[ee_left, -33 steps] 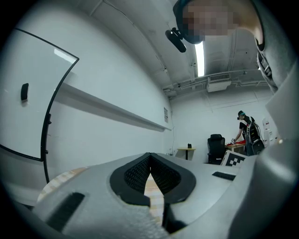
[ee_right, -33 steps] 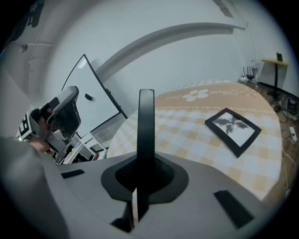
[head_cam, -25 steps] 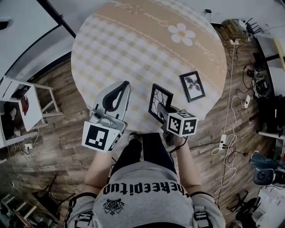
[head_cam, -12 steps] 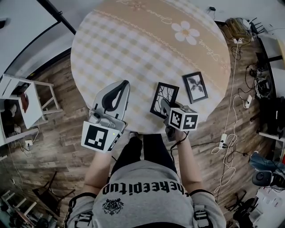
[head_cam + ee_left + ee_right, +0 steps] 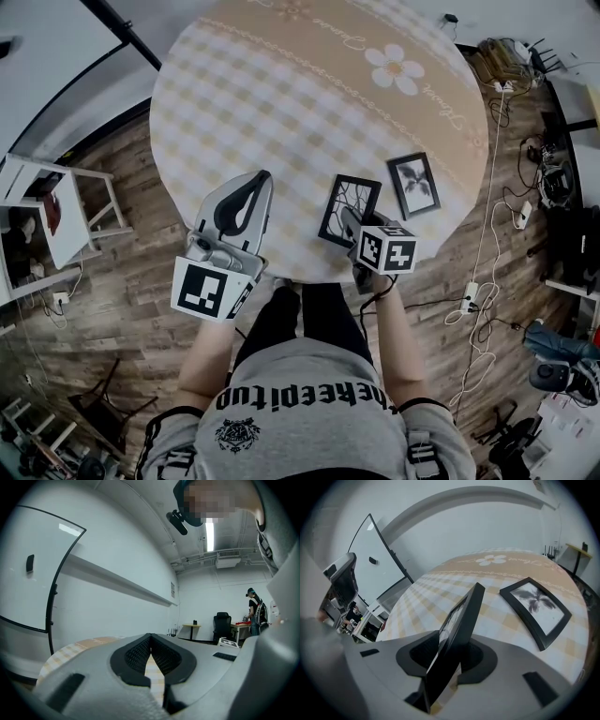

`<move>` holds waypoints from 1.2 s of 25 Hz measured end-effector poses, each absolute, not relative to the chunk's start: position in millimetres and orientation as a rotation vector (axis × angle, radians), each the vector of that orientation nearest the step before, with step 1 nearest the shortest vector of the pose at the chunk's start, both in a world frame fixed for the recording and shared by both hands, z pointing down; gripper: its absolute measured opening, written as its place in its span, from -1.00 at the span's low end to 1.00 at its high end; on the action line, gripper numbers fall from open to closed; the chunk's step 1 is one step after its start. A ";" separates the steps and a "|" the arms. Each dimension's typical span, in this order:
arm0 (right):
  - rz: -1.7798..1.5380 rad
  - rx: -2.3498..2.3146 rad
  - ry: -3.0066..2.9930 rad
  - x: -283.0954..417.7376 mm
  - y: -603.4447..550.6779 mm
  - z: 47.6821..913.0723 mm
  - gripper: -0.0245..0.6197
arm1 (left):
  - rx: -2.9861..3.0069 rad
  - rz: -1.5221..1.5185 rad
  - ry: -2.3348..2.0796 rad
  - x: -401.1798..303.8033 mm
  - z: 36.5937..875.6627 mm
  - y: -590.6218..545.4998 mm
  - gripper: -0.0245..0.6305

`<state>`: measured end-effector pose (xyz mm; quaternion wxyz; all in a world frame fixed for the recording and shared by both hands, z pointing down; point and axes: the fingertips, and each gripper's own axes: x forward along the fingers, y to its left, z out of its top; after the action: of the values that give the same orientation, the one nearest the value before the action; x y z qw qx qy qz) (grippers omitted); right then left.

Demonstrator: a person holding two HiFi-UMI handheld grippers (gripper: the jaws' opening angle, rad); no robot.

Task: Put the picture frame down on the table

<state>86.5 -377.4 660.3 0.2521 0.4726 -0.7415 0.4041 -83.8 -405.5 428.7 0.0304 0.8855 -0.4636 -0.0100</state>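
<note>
A black picture frame [image 5: 350, 208] with a branch pattern is held over the near edge of the round checked table [image 5: 281, 94]. My right gripper [image 5: 350, 223] is shut on its near edge. In the right gripper view the frame [image 5: 461, 616] stands on edge between the jaws and leans left above the cloth [image 5: 436, 590]. Whether it touches the table I cannot tell. My left gripper [image 5: 257, 180] hovers over the table's near left edge, shut with nothing in it; its fingertips [image 5: 150, 636] meet.
A second black frame [image 5: 414, 185] with a leaf print lies flat on the table right of the held one, also in the right gripper view [image 5: 536, 609]. A white shelf unit [image 5: 47, 225] stands on the floor at left. Cables [image 5: 487, 234] trail at right.
The right gripper has carried the frame a little right and farther over the table, and the frame shows more of its face. The left gripper has not moved.
</note>
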 end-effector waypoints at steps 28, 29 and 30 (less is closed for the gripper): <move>0.749 1.468 -1.857 133.3 -381.9 666.6 -0.01 | 2.755 -0.013 -1.386 -75.1 429.9 -404.9 -0.88; 0.762 1.463 -1.856 133.2 -381.5 667.7 -0.07 | 2.756 -0.013 -1.385 -74.8 429.5 -404.6 -0.88; 0.771 1.459 -1.853 133.0 -380.5 668.4 -0.25 | 2.758 -0.014 -1.383 -74.3 428.9 -404.2 -0.88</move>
<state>133.0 -380.5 668.4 0.3242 0.5561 -0.7065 0.2941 -74.3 -404.2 428.9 0.0281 0.8935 -0.4482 -0.0045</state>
